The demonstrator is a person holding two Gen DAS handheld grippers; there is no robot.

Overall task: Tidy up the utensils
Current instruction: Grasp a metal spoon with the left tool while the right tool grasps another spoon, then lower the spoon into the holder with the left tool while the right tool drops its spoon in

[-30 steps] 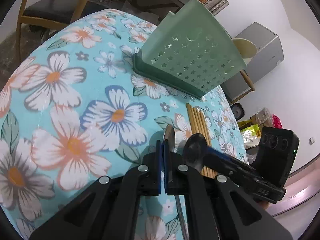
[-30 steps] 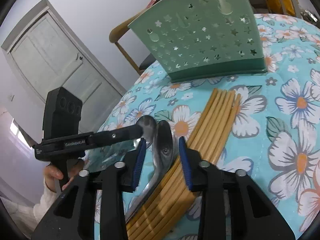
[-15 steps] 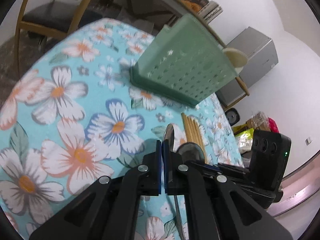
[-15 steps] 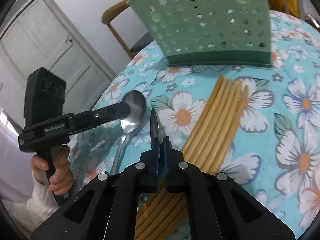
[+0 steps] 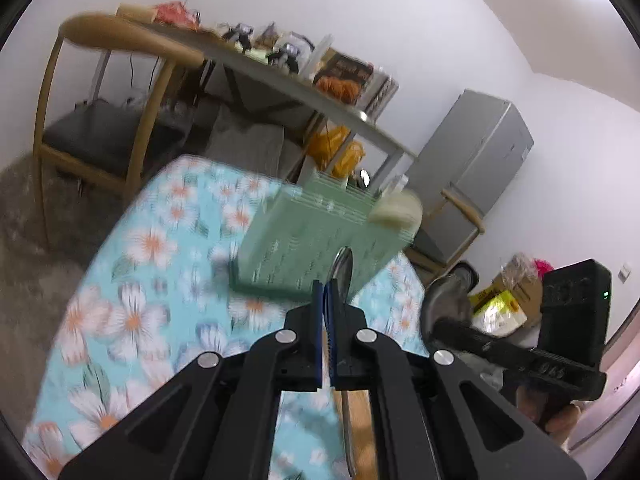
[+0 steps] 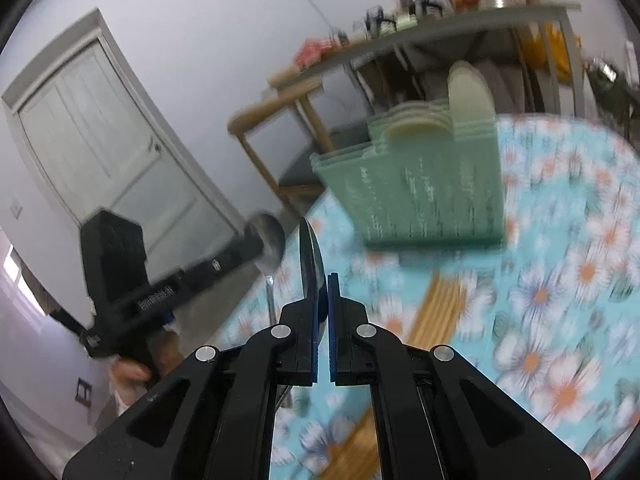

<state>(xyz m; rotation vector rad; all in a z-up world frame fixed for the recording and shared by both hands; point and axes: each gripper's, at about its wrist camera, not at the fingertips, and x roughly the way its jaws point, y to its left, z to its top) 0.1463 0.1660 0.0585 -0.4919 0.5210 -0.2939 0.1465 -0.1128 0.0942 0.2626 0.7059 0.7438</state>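
Observation:
Both views are blurred. In the left wrist view my left gripper (image 5: pixel 324 292) is shut on a metal spoon (image 5: pixel 343 266), bowl edge-on, held above the floral tablecloth (image 5: pixel 152 280). The green perforated utensil holder (image 5: pixel 316 236) stands just beyond it. To the right, my right gripper (image 5: pixel 438 322) carries a second spoon (image 5: pixel 446 296). In the right wrist view the right gripper (image 6: pixel 323 284) is shut on that spoon (image 6: pixel 311 256), and the holder (image 6: pixel 424 196) is ahead to the right. Bamboo chopsticks (image 6: pixel 440 308) lie on the cloth below. The left gripper (image 6: pixel 254 250) holds its spoon (image 6: pixel 267 240) at the left.
A wooden chair (image 5: pixel 96 112) stands at the table's far left, and a grey side table (image 5: pixel 280 80) with clutter is behind it. A grey fridge (image 5: pixel 476 168) is at the back right. A white door (image 6: pixel 104 148) and another chair (image 6: pixel 280 128) lie beyond. A person's hand (image 6: pixel 132 372) grips the left handle.
Both grippers have risen well off the cloth, each with a spoon. The right gripper, open around its spoon one second ago, has shut on it. The holder now sits lower in both views.

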